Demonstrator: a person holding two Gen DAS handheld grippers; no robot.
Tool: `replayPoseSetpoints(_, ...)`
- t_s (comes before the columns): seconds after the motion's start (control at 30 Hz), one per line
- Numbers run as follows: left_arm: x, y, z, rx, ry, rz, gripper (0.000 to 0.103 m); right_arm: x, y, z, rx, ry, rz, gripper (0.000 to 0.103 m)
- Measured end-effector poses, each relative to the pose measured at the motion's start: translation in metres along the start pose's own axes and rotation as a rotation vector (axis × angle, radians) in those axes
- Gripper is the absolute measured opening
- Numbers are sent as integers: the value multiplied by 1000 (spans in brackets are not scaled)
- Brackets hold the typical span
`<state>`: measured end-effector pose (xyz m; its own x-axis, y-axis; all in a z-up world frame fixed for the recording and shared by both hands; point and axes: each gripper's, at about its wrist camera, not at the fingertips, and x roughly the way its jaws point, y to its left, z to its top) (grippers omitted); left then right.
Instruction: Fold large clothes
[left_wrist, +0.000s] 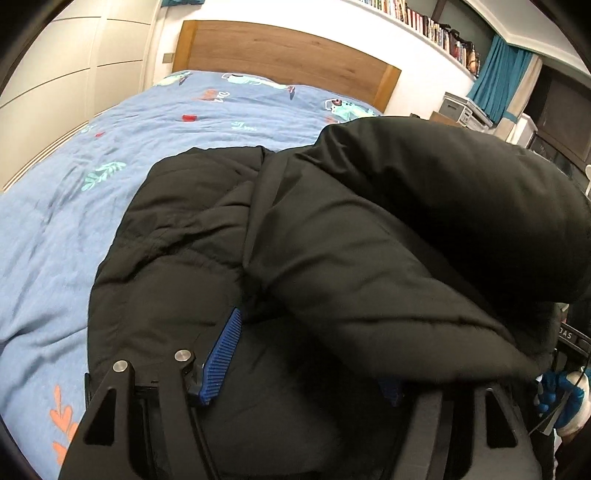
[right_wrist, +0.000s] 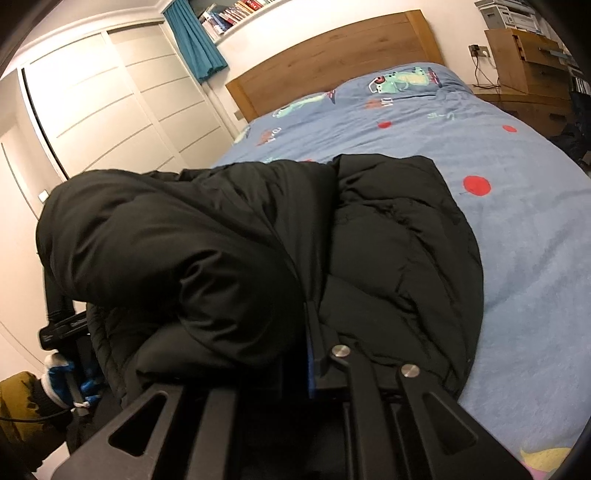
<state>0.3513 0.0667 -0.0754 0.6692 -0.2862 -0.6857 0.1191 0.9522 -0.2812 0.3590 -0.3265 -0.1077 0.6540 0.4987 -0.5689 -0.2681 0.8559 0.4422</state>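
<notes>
Black puffer jacket (left_wrist: 332, 240) on bed (left_wrist: 55, 240), L gripper (left_wrist: 303, 373) & R gripper (right_wrist: 258, 369) fingers wide, fabric bunched between.

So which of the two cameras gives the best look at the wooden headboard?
The left wrist view: the headboard sits square-on behind the blue duvet, its full width visible. In the right wrist view the headboard is tilted, its lower part hidden by bedding.

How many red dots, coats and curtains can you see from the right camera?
Red dots: 3
Black coat: 1
Teal curtain: 1
Total: 5
</notes>
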Motion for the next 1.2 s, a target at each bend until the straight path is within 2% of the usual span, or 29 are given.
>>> replayPoseSetpoints(0.3, -24, 5, -5, 6, 28, 14, 68, -19, 3, -7, -45, 28, -76, 12)
replayPoseSetpoints(0.37, -32, 6, -4, 10, 28, 17, 68, -29, 4, -7, -51, 31, -98, 19)
replayPoseSetpoints(0.43, -42, 8, -8, 12, 24, 16, 69, -41, 4, -5, -49, 27, -115, 37)
replayPoseSetpoints(0.57, -64, 7, 6, 27, -23, 5, 70, -67, 13, 6, -60, -7, -141, 38)
replayPoseSetpoints(0.73, -80, 0, 30, 25, -82, -25, 74, -87, 39, 41, -109, -62, -133, 39)
replayPoseSetpoints(1.0, -47, -21, 74, 32, -95, -28, 74, -42, 81, 87, -173, -35, -112, 39)
replayPoseSetpoints(1.2, -11, -45, 82, 61, -44, -19, 74, -6, 98, 89, -201, 11, -94, 39)
